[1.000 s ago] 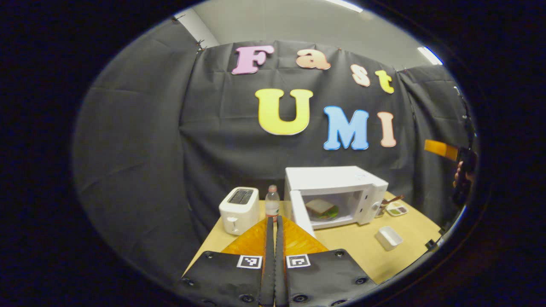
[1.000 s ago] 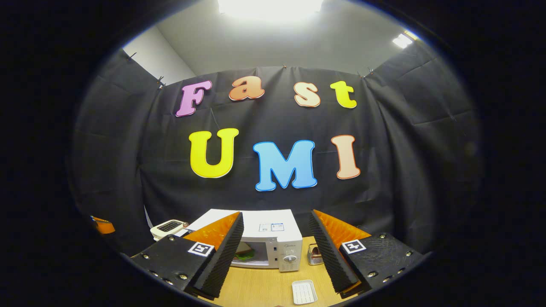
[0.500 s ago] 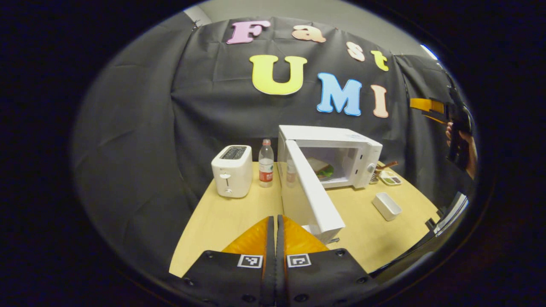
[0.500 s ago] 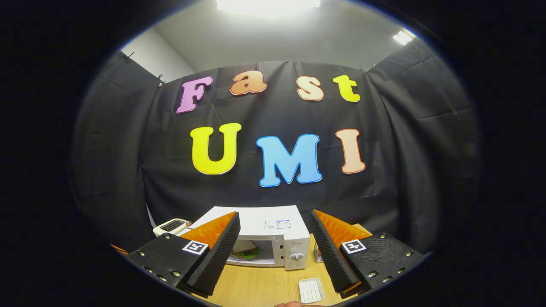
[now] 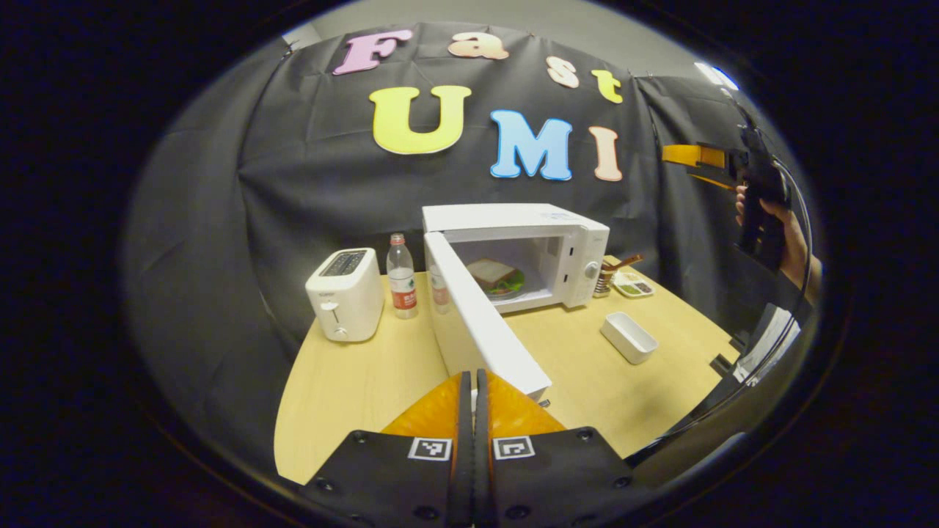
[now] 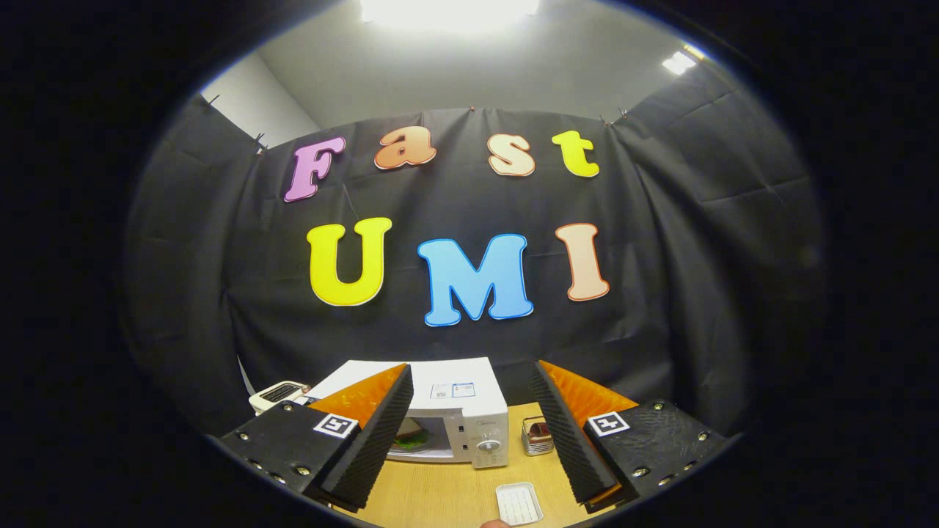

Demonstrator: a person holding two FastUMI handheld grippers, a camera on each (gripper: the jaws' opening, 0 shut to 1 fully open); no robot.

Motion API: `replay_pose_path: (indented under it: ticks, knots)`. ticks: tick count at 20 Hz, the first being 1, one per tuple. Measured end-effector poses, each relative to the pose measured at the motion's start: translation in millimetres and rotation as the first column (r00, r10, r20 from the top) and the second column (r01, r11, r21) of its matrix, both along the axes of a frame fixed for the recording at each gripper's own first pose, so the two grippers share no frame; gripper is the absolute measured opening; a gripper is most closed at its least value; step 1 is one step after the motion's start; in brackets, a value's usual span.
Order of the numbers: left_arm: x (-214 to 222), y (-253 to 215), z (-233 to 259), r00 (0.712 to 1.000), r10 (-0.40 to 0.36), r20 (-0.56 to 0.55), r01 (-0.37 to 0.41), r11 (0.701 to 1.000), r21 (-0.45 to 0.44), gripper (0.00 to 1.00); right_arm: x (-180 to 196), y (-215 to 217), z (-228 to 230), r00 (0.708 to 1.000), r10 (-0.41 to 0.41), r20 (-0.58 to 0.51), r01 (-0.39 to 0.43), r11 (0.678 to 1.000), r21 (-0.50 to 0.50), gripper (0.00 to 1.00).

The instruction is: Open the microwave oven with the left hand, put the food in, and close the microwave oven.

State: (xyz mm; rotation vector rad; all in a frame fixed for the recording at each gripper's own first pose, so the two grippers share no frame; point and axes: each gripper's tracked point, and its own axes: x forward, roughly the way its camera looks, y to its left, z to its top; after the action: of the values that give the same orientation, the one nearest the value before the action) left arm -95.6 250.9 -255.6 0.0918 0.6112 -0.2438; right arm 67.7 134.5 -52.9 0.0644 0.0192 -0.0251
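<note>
The white microwave [image 5: 513, 220] stands at the back of the wooden table [image 5: 345, 389], its door [image 5: 477, 323] swung wide open toward me. Inside it a sandwich on a green plate [image 5: 497, 276] rests on the floor of the cavity. My left gripper [image 5: 473, 378] is shut with nothing in it, its tips just before the door's near lower corner. Off to the right a hand [image 5: 788, 246] holds my right gripper [image 5: 678, 165] up in the air. In the right gripper view that gripper [image 6: 473, 370] stands open and empty, high above the microwave [image 6: 455, 392] and the sandwich [image 6: 411, 438].
A white toaster [image 5: 345, 293] and a water bottle [image 5: 400, 282] stand left of the microwave. To its right are a utensil holder [image 5: 605, 277], a small condiment tray [image 5: 634, 286] and a white rectangular dish [image 5: 628, 337]. Black cloth walls surround the table.
My left gripper's view has tilted downward and shifted right, so the table and open door now sit higher and larger. The right gripper has barely moved and stays open.
</note>
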Motion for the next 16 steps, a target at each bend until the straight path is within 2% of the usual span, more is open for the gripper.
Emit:
replay_pose_path:
  ticks: [3,7,15,16]
  knots:
    - [9.5,-31.3,-4.0,1.0,-0.022,-0.009,0.022,0.999,-0.023,0.05,4.7,-13.4,3.8,1.0,0.016,0.014,-0.016,1.0,-0.005,0.98]
    - [26.0,-78.4,-11.9,0.999,-0.037,-0.025,0.035,0.996,-0.083,0.07,10.1,-34.7,11.2,0.999,0.02,0.032,-0.019,0.999,-0.028,0.98]
    - [59.9,-159.4,-23.5,0.991,-0.131,-0.04,0.127,0.987,-0.098,0.09,19.8,-86.2,0.9,1.0,-0.018,0.011,0.018,1.0,0.018,0.98]
    - [64.9,-167.1,-26.5,0.989,-0.139,-0.045,0.134,0.986,-0.104,0.07,21.6,-92.8,-2.0,1.0,-0.025,0.009,0.025,0.999,0.024,0.98]
